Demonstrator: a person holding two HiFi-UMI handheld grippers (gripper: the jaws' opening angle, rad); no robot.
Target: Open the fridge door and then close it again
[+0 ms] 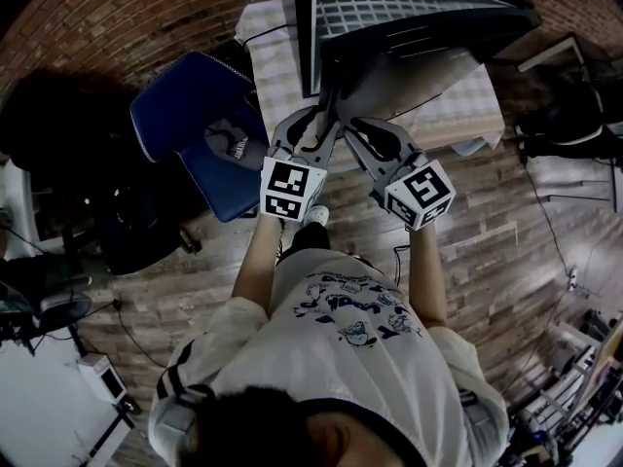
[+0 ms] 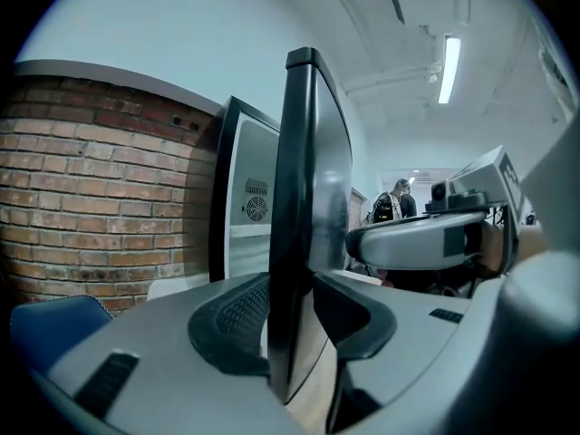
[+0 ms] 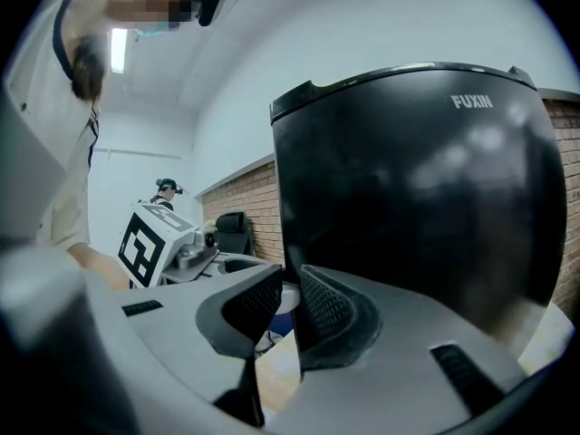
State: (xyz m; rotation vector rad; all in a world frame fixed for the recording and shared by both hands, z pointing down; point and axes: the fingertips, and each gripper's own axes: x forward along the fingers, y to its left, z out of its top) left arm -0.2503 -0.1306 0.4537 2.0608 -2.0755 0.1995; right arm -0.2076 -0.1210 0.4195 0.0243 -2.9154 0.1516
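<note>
Guide fridge door (image 2: 304,179), ajar off fridge (image 1: 428,22) on worktop (image 1: 477,110), along hinge arc. Keep door edge centred between left gripper (image 2: 292,288) fingers, apart, straddling without clamping. Press flat with right gripper (image 3: 290,288), fingers narrowly apart, empty, beside outer face.

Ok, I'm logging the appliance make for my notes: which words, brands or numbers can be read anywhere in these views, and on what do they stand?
"FUXIN": white brand lettering near the top of the black fridge door.
Print on the person's shirt: too small to read.
Logo on the cap lying on the blue chair: too blurred to read.
Marker cubes: square patterns only, no words.
</note>
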